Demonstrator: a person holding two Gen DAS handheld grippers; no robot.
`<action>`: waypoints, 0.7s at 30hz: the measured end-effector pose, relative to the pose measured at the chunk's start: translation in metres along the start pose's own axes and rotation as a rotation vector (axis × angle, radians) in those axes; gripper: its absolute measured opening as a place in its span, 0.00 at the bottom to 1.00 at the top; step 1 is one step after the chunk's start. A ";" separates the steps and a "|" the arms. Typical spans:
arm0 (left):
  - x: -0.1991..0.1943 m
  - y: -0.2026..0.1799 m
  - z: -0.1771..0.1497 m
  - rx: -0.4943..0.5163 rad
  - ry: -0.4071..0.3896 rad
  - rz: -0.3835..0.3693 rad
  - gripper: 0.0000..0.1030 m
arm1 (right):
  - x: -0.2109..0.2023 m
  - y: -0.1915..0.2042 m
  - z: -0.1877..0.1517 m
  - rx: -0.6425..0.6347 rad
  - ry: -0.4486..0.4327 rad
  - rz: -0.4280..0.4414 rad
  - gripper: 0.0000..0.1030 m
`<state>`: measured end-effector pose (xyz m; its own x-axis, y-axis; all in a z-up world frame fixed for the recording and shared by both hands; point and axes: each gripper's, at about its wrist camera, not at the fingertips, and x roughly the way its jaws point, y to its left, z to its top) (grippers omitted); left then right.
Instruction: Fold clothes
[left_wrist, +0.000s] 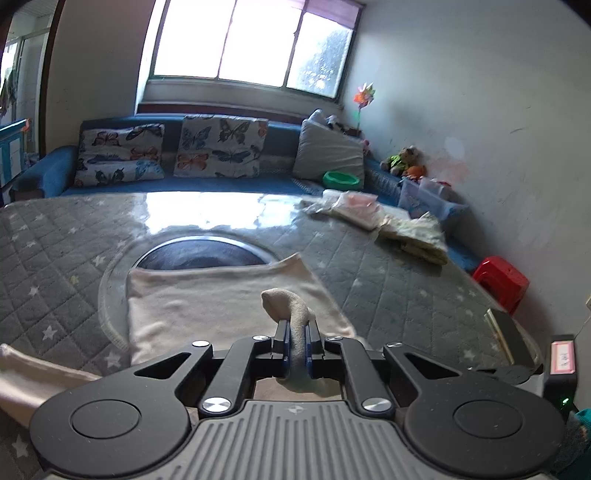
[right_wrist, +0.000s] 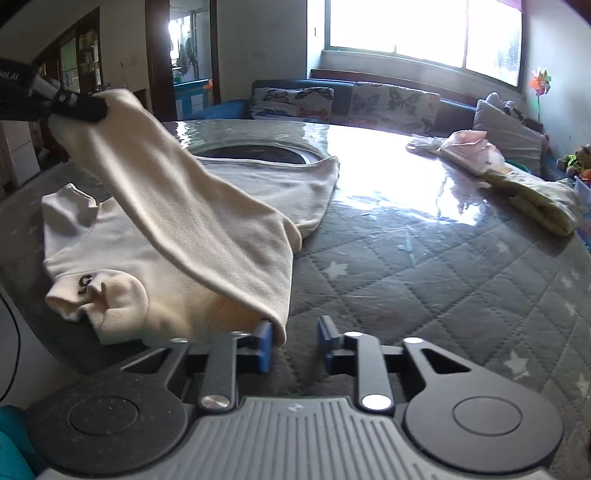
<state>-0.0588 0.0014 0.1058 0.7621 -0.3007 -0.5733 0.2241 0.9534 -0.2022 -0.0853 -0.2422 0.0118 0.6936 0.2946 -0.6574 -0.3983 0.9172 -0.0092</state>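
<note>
A cream long-sleeved top lies on the grey quilted table; it also shows in the left wrist view. My left gripper is shut on a bunched end of its sleeve and holds it up. In the right wrist view the left gripper lifts that sleeve high at the upper left, and the sleeve hangs down across the top. My right gripper is open just above the table, with the sleeve's lower edge touching its left finger.
The grey star-quilted table has a glossy cover and a round dark opening. Folded clothes lie at its far right. A blue sofa with cushions stands behind. A red stool and a dark box are at the right.
</note>
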 end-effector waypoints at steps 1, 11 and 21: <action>0.002 0.003 -0.003 -0.004 0.018 0.012 0.08 | -0.001 0.000 -0.001 -0.007 0.003 -0.010 0.20; 0.044 0.034 -0.050 -0.030 0.223 0.090 0.13 | -0.008 0.003 -0.001 -0.072 0.046 -0.022 0.20; 0.036 0.041 -0.051 -0.030 0.196 0.125 0.25 | -0.013 0.010 0.037 -0.106 -0.031 0.048 0.20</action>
<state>-0.0535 0.0284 0.0366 0.6500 -0.1825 -0.7377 0.1149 0.9832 -0.1420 -0.0760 -0.2275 0.0480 0.6896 0.3475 -0.6354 -0.4917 0.8688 -0.0585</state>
